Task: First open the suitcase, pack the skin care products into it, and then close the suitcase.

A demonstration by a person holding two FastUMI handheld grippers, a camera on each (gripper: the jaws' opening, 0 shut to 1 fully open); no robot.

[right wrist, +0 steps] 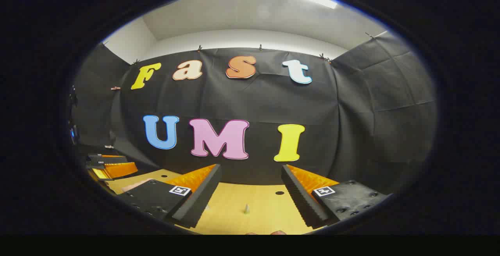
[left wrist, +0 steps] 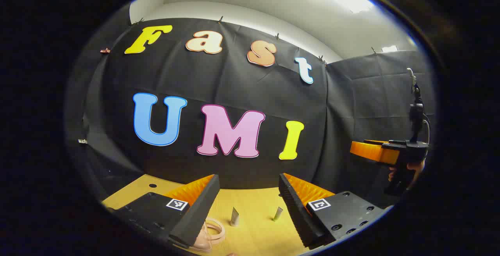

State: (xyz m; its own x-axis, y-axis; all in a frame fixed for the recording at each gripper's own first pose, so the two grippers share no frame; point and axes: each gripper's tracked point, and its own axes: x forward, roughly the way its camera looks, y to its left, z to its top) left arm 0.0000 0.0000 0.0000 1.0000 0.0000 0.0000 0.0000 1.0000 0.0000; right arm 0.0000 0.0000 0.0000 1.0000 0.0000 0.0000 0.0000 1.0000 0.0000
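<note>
Both grippers, left (left wrist: 249,201) and right (right wrist: 251,191), gape wide and empty over the yellow wooden bench (left wrist: 254,224). Two small silvery tubes (left wrist: 234,217) stand upright ahead of the left gripper, a pale pink ring-shaped item (left wrist: 213,230) by its finger. One small tube tip (right wrist: 246,208) shows in the right gripper view.

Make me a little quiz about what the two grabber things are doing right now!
1. True or false: the left gripper is squeezing something.
2. The right gripper has its jaws: A) open B) shut on a bottle C) shut on a handle.
3. What kind of table lies under the grippers?

Key:
1. False; its jaws stand apart, holding nothing.
2. A.
3. A wooden table, with two small tubes standing on it.
</note>
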